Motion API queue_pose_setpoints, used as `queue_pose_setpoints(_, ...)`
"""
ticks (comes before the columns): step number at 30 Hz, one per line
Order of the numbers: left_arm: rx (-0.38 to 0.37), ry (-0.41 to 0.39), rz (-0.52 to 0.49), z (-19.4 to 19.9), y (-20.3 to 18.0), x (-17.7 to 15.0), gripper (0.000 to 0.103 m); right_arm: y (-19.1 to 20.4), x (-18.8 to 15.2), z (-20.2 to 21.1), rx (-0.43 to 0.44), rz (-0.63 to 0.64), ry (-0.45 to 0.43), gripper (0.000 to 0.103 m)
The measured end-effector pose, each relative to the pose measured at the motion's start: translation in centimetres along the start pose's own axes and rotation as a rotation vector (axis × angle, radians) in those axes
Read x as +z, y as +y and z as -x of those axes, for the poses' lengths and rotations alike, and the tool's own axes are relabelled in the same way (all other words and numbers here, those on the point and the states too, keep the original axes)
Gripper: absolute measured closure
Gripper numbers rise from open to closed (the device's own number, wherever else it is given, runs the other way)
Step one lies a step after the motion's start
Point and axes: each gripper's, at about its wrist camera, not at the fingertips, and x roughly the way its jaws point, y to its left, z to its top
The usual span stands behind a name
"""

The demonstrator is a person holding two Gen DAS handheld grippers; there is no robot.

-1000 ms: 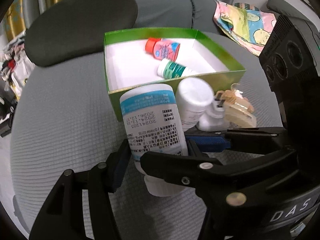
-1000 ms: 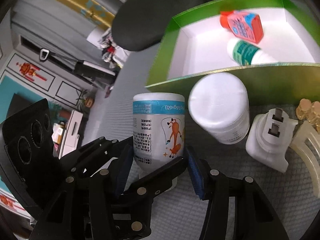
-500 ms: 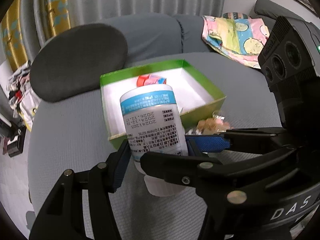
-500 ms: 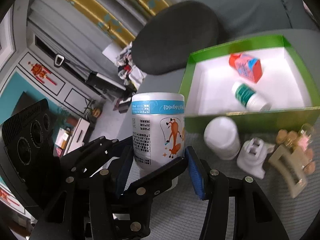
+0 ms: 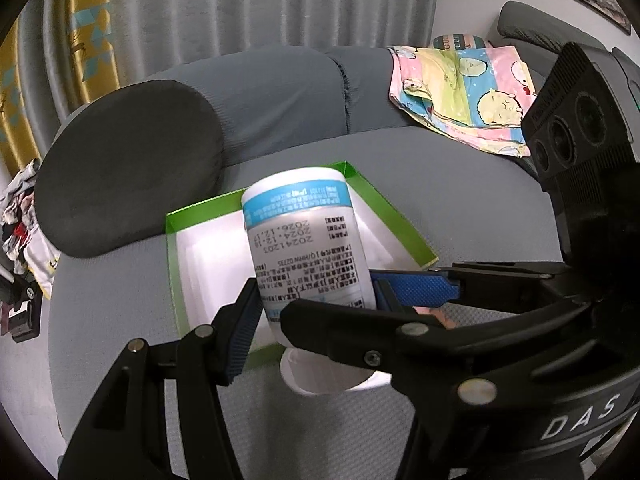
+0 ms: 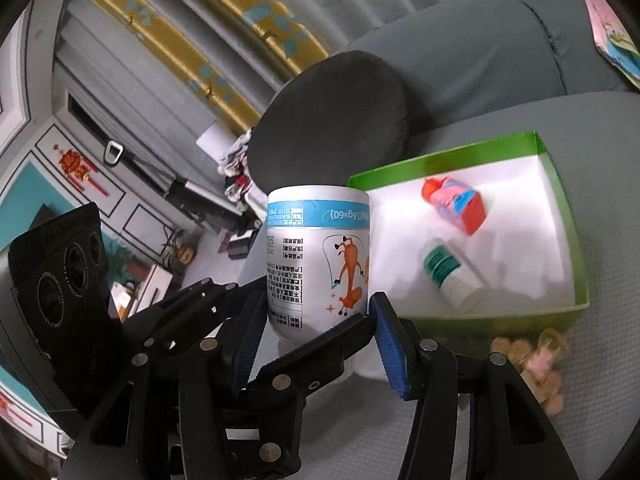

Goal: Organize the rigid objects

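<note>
The white bottle (image 5: 304, 248) with the blue band sits upside down at the centre of both views, and you pinch its lower body with both tools at once: the left gripper (image 5: 310, 304) has its blue pads pressed on either side, and the right gripper (image 6: 316, 320) clamps the same bottle (image 6: 318, 260) from another angle. Behind it, at centre right of the right wrist view, lies the green box (image 6: 560, 200) on the grey sofa seat, already holding a pink bottle (image 6: 456, 208) and a green-capped bottle (image 6: 448, 272), so the sorting looks partly done. A gold hair clip (image 6: 532, 364) waits outside the box at lower right. The bottle's cap is mostly hidden behind the fingers, and the box contents are blurred.
</note>
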Motion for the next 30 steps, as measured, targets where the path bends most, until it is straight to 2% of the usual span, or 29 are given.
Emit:
queue_pose_setpoints(11, -0.037, 0.054, 0.022, -4.4, 0.7, 1.7, 0.048, -4.0, 2.5, -2.2, -0.012, -0.042, 0.022, 0.048)
queue_pose_setpoints(30, -0.073, 0.153, 0.043, -10.0, 1.2, 2.7, 0.048, -8.6, 3.3, -4.9, -0.025, -0.124, 0.065, 0.048)
